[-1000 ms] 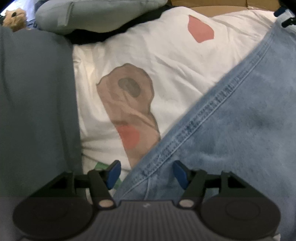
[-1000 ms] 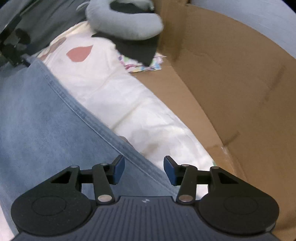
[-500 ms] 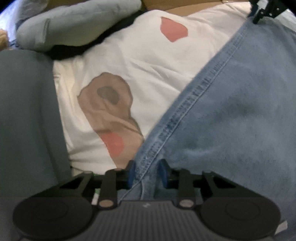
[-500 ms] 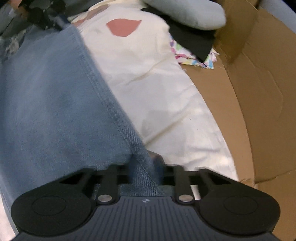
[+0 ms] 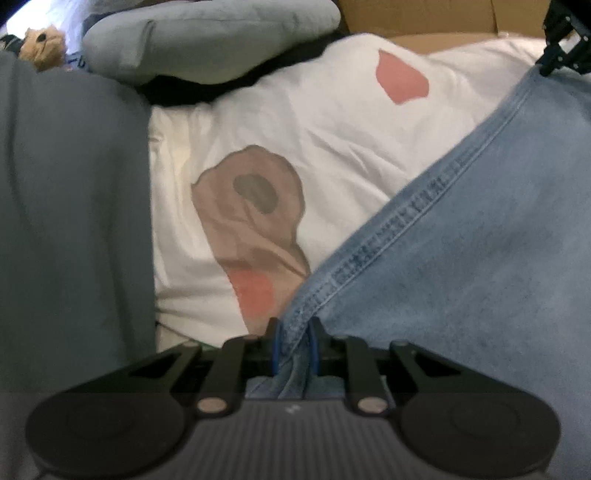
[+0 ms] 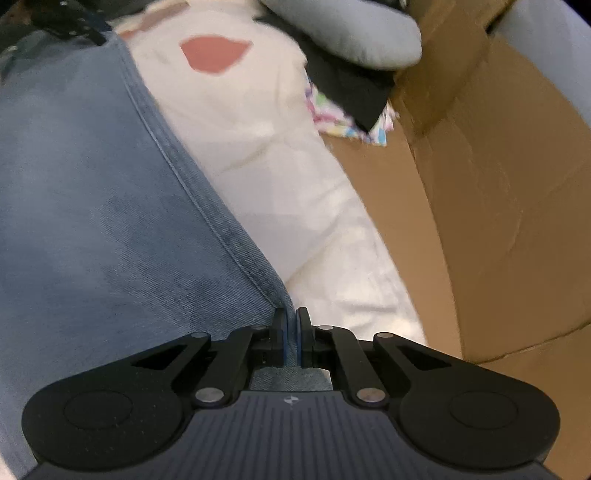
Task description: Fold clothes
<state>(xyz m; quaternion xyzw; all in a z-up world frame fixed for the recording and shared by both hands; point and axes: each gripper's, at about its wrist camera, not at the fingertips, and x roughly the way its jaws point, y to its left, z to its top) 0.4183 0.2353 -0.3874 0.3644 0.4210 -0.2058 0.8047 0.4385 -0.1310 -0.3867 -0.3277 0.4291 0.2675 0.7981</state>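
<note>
I look for words or labels and find none I can read. The only marks are pictures on the white cloth (image 5: 332,140): a brown shape with a grey spot and pink patches.

My left gripper (image 5: 293,332) has just closed its blue pads (image 5: 274,347) on the stitched edge of the jeans (image 5: 461,258). A bunch of blue denim is pinched between them, so the jaws stand narrow, not fully together. My right gripper (image 6: 291,332) has just closed too. Its fingers (image 6: 303,332) are almost touching, and the thin hem of the jeans (image 6: 92,221) runs right in between them.

The jeans lie on top of the white cloth (image 6: 295,166) and stretch from one gripper to the other. In the left view the far corner of the jeans meets the black tip of the other gripper (image 5: 561,40).

On the right there is a brown cardboard box (image 6: 498,184). Its flap is open and the white cloth lies on it. A grey pillow (image 6: 351,33) rests at the top, with a black cloth (image 6: 351,88) and a bit of colourful fabric (image 6: 369,129) under it. In the left view a dark grey cloth (image 5: 70,221) covers the left side, and a small brown stuffed toy (image 5: 42,44) sits in the far corner.
</note>
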